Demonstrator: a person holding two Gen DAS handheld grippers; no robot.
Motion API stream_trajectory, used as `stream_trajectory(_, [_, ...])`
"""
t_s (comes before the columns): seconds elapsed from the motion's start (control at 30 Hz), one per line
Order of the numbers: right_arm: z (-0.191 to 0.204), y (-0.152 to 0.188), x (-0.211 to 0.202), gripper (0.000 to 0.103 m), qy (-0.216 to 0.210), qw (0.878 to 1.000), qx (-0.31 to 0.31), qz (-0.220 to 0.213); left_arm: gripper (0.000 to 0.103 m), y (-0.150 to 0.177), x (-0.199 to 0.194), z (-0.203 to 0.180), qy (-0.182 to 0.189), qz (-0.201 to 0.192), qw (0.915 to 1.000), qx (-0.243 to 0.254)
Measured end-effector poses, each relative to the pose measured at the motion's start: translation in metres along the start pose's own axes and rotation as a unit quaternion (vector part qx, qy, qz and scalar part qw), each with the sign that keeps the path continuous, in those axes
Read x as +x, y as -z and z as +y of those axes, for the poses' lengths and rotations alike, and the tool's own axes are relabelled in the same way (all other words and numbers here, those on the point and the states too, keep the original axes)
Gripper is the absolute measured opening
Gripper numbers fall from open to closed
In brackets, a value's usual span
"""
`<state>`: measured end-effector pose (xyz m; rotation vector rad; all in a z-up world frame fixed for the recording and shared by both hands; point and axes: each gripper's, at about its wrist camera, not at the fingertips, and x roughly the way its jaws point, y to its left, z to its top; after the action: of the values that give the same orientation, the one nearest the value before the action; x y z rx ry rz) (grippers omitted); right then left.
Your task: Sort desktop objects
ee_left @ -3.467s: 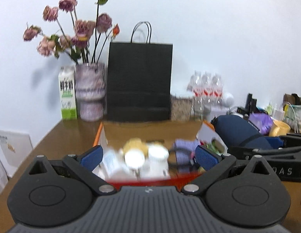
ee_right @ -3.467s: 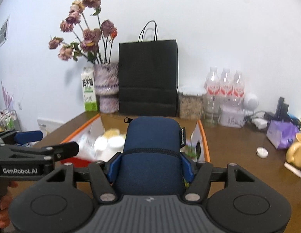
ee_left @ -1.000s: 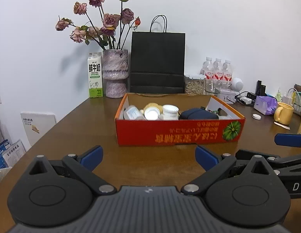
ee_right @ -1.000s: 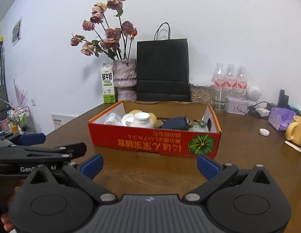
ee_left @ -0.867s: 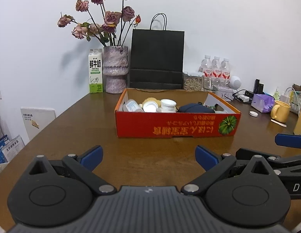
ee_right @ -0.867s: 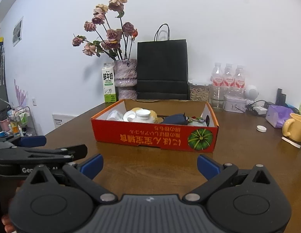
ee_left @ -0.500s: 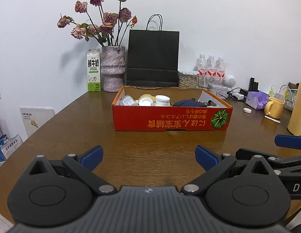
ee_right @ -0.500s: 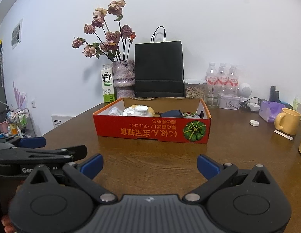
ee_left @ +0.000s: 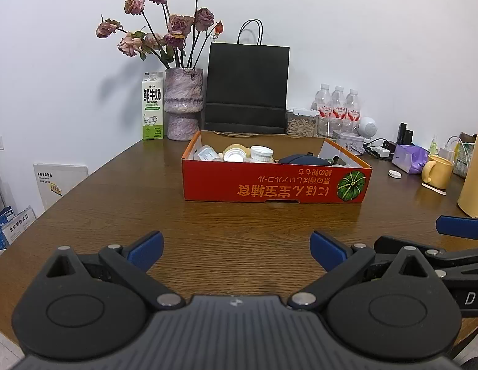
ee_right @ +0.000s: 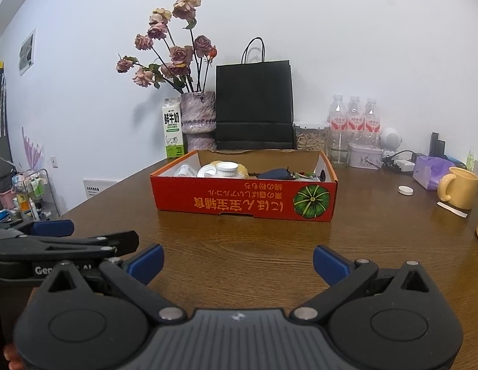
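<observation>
A red cardboard box [ee_left: 276,185] stands on the brown table, also in the right wrist view [ee_right: 245,203]. Inside it lie white bottles [ee_left: 260,153] and a dark blue case [ee_left: 300,159]; the case also shows in the right wrist view [ee_right: 276,173]. My left gripper [ee_left: 236,248] is open and empty, low over the table well in front of the box. My right gripper [ee_right: 237,262] is open and empty, beside the left one. Its blue pads [ee_left: 461,227] show at the right edge of the left wrist view.
Behind the box stand a black paper bag [ee_left: 246,89], a vase of dried roses [ee_left: 183,108], a milk carton [ee_left: 152,106] and water bottles [ee_left: 339,106]. At right are a yellow mug [ee_right: 458,188], a purple tissue pack [ee_right: 430,172] and a white cap [ee_right: 405,190].
My right gripper has let go of the dark blue case, which now lies in the box. Both grippers have drawn back from the box towards the table's near edge.
</observation>
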<state>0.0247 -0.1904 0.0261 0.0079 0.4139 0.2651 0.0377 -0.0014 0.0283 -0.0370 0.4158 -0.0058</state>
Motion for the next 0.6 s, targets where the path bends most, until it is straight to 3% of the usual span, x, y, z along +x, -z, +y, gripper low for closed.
stream_trajectory(0.6, [-0.0001, -0.0003, -0.0005, 0.103, 0.001, 1.0, -0.001, 0.0, 0.103, -0.0003, 0.0003, 0.0013, 0.0, 0.002, 1.0, 0.001])
